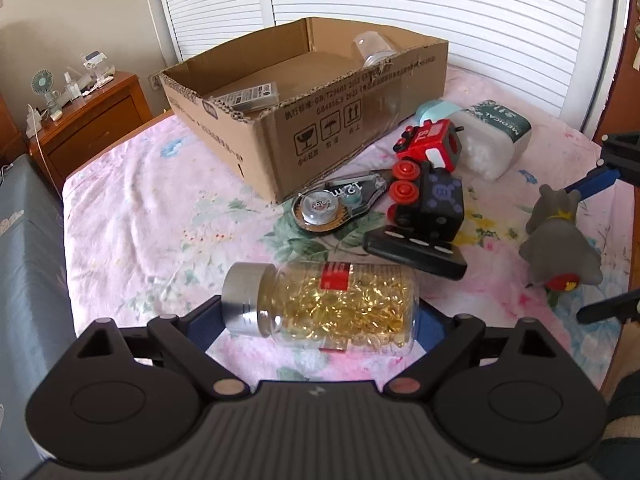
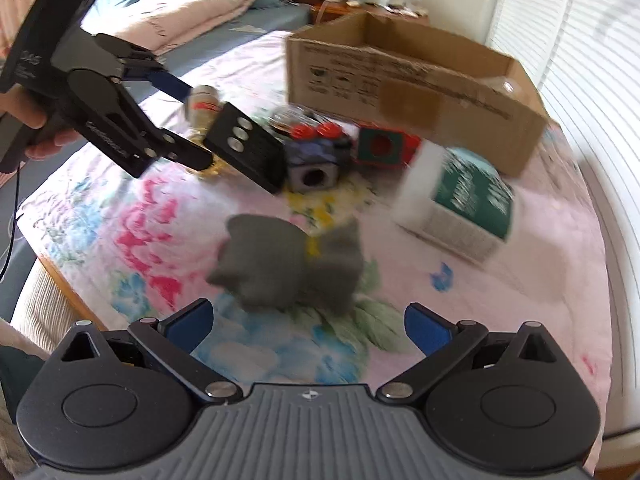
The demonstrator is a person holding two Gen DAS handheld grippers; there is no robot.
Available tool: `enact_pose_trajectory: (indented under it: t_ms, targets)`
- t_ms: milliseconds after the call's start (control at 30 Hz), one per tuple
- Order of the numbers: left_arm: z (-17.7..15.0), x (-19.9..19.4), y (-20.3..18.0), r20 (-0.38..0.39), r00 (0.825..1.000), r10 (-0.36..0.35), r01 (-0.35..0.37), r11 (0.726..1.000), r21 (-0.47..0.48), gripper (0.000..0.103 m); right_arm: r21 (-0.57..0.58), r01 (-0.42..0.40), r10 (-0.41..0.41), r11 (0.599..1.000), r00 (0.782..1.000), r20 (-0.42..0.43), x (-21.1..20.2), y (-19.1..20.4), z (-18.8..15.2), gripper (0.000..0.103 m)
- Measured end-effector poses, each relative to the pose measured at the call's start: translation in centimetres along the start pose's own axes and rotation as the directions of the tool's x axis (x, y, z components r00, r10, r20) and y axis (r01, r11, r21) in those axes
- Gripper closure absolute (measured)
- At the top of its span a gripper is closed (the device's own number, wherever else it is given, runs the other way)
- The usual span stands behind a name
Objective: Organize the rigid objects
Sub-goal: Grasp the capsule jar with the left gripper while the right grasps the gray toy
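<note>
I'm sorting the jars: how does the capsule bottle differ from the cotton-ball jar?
The capsule bottle is clear with a silver cap and holds golden softgels; the cotton-ball jar is frosted with a green label and holds white balls. The bottle sits between the left tool's fingers; the jar lies untouched by the cardboard box. Both lie on their sides.

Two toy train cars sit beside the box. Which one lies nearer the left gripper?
The black train car with purple dotted faces. It lies nearer the left gripper than the red train car, which sits behind it, nearer the cardboard box.
</note>
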State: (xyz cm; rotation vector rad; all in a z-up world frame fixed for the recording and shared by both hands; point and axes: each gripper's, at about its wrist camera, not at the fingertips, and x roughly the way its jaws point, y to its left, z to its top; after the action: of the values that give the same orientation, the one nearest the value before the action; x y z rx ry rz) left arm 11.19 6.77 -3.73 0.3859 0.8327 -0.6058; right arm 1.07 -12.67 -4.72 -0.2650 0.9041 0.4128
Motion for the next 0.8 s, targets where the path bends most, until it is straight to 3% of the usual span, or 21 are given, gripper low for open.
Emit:
enact_pose_trajectory:
  t_ms: [433,533,700,800]
  targets:
    - [0.2,0.4,-0.3,0.009,1.0,0.004,-0.004,1.0,0.013,0.008,-0.007,0.009,-0.009,1.0,1.0,0.03,0.5,0.6,1.7,0.001]
    - [0.3,0.5,-0.2,0.009,1.0,0.0,0.0,1.0,0.003,0.008,-0.011,0.01,-0.009,1.0,1.0,0.027,0.7,0.6,2.0,0.005]
    - [0.3,0.5,-0.2,0.018,1.0,0.003,-0.003,1.0,-0.006,0.009,-0.016,0.009,-0.009,1.0,1.0,0.006,1.2,0.7,2.2,0.021]
    - [0.4,0.4,-0.1,0.018,1.0,0.0,0.0,1.0,-0.013,0.01,-0.017,0.011,-0.011,1.0,1.0,0.001,1.2,0.7,2.3,0.025]
